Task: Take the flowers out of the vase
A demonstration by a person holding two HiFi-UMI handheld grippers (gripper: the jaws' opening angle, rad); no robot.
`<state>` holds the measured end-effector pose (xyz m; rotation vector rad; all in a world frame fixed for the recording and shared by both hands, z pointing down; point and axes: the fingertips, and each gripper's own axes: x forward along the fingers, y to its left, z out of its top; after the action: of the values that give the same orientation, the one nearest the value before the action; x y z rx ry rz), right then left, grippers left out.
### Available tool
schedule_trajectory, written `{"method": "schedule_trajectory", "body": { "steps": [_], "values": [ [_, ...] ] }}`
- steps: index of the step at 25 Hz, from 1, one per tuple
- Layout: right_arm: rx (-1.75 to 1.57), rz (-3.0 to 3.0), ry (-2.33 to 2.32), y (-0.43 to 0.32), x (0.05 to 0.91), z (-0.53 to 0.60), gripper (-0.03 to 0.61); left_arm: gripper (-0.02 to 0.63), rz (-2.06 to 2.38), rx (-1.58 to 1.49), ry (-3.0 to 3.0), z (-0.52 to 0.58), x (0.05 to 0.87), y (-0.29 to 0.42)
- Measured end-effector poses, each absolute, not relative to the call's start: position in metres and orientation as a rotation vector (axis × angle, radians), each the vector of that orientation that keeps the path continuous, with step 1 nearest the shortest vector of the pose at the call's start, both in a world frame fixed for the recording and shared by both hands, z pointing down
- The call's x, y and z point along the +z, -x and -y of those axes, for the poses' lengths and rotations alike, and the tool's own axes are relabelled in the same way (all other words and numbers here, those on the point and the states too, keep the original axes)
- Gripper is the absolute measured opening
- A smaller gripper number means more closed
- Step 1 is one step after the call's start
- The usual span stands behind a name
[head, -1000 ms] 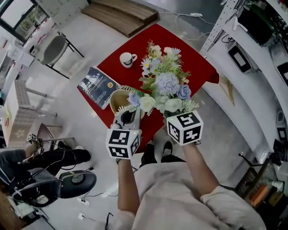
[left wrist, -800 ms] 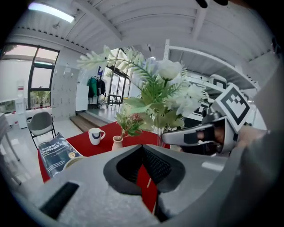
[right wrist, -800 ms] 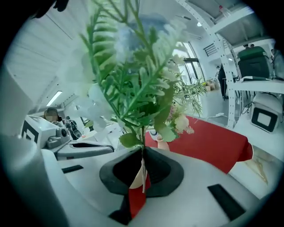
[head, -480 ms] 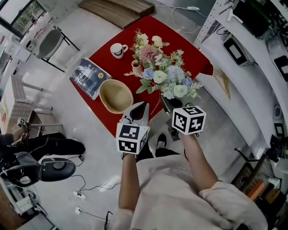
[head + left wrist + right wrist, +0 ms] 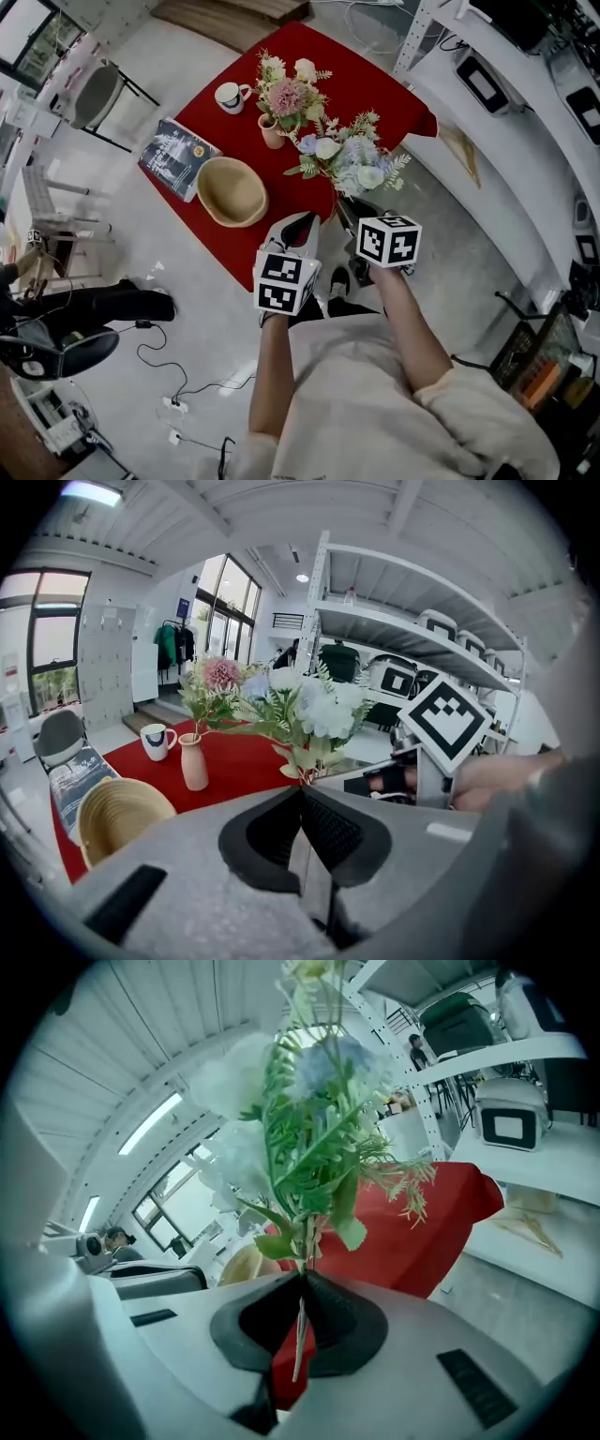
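Over the near edge of the red-clothed table (image 5: 375,94), at 4 o'clock from the small beige ceramic vase (image 5: 272,133) and clear of it, is the bunch of pale blue and white artificial flowers with green fern leaves (image 5: 345,159), its thin stems gathered below. The right gripper (image 5: 302,1283) is clamped on those stems, with the forearm reaching toward 12 o'clock. The left gripper (image 5: 302,794), at its 9 o'clock, has its jaws pressed together on nothing, and the vase holds pink and cream blooms.

The head view looks steeply down on the square red-clothed table (image 5: 375,94) at 12 o'clock. The left gripper view faces low across it, sharing the round woven straw bowl (image 5: 117,817) at 8 o'clock; the right gripper view tilts up, close under the pale blue-and-white flower bunch (image 5: 309,1129).
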<state>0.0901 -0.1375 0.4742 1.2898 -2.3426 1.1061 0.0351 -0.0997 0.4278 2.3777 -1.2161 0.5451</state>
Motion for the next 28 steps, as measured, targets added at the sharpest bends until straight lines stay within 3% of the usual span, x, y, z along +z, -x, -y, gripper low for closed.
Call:
{"method": "schedule_trajectory", "body": {
  "steps": [17, 28],
  "values": [
    [0.973, 2.221, -1.31, -0.15, 0.539, 0.101, 0.02, 0.009, 0.785, 0.843, -2.438, 0.036, 0.509, -0.104],
    [0.928, 2.173, -1.287, -0.147, 0.555, 0.097, 0.02, 0.009, 0.754, 0.873, -2.471, 0.036, 0.498, -0.103]
  ]
}}
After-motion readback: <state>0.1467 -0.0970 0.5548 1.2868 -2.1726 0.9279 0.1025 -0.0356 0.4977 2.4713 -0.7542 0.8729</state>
